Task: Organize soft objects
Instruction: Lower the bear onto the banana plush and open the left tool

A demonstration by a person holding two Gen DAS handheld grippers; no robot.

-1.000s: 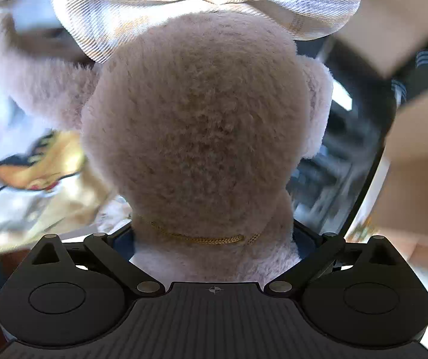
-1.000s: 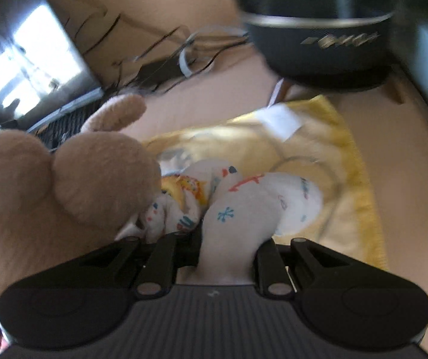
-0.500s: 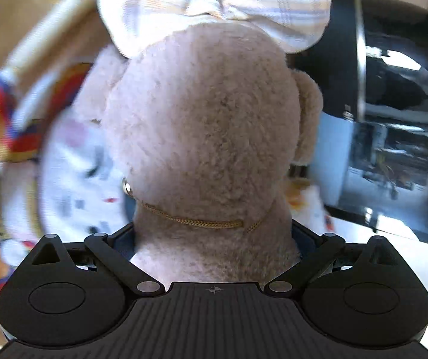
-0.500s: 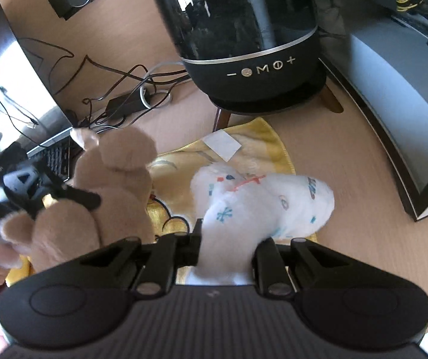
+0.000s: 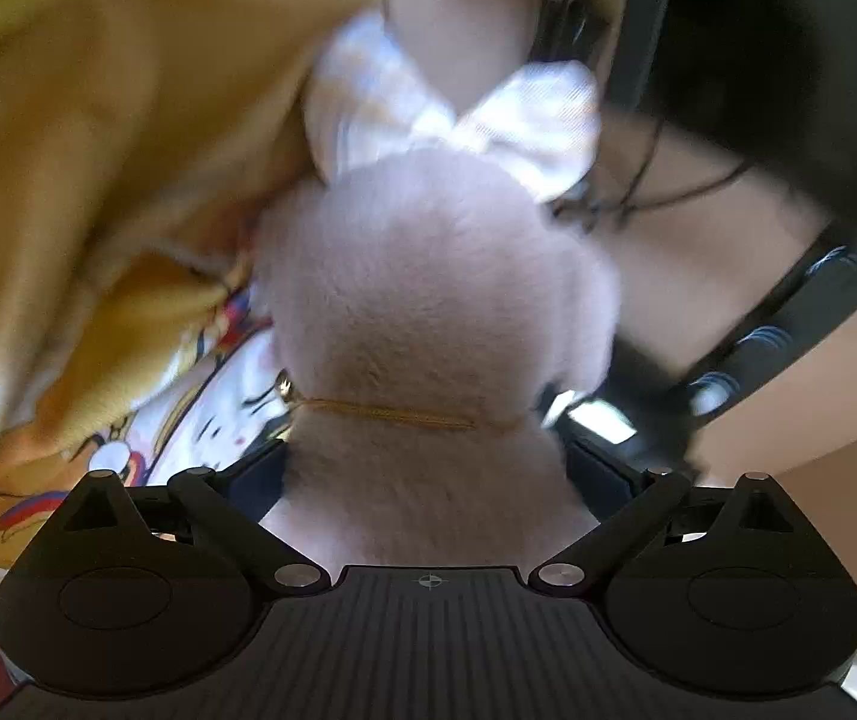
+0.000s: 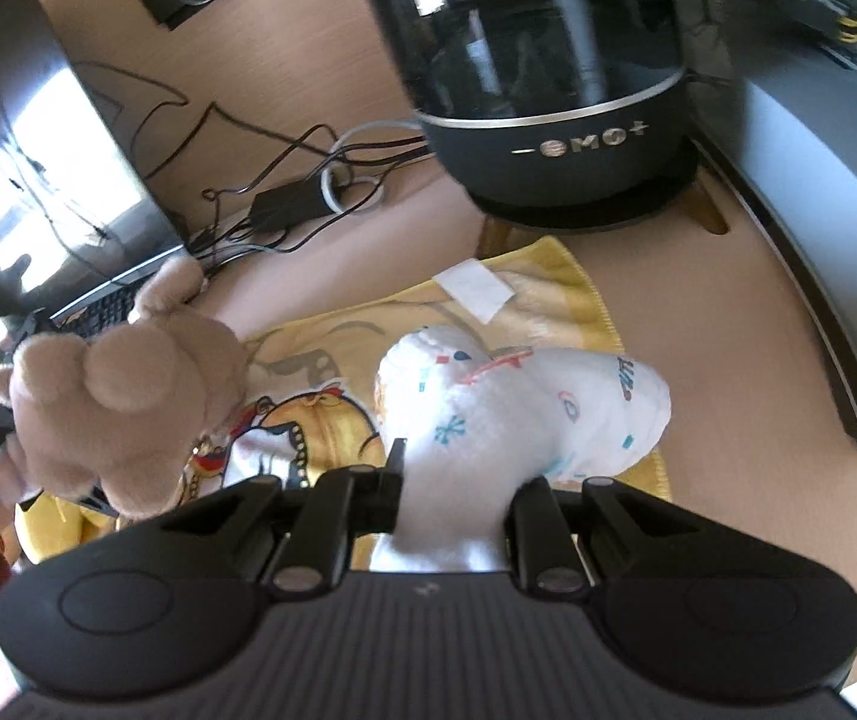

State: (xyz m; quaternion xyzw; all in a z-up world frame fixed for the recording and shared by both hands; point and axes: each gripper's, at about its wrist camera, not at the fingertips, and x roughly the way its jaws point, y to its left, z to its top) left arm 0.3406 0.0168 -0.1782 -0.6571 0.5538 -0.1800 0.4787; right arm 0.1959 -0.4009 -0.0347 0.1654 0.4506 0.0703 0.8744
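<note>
Both toys are in hand, neither set down: the left gripper [image 5: 428, 480] clamps the plush bear [image 5: 428, 312] over the yellow blanket [image 6: 548, 300], while the right gripper [image 6: 458, 498] pinches the white printed plush [image 6: 518, 408] resting on that blanket; final placing is left

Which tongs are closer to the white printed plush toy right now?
Right. The right tongs are clamped on the white printed plush toy, while the left tongs hold the beige teddy bear off to its side over the yellow blanket.
</note>
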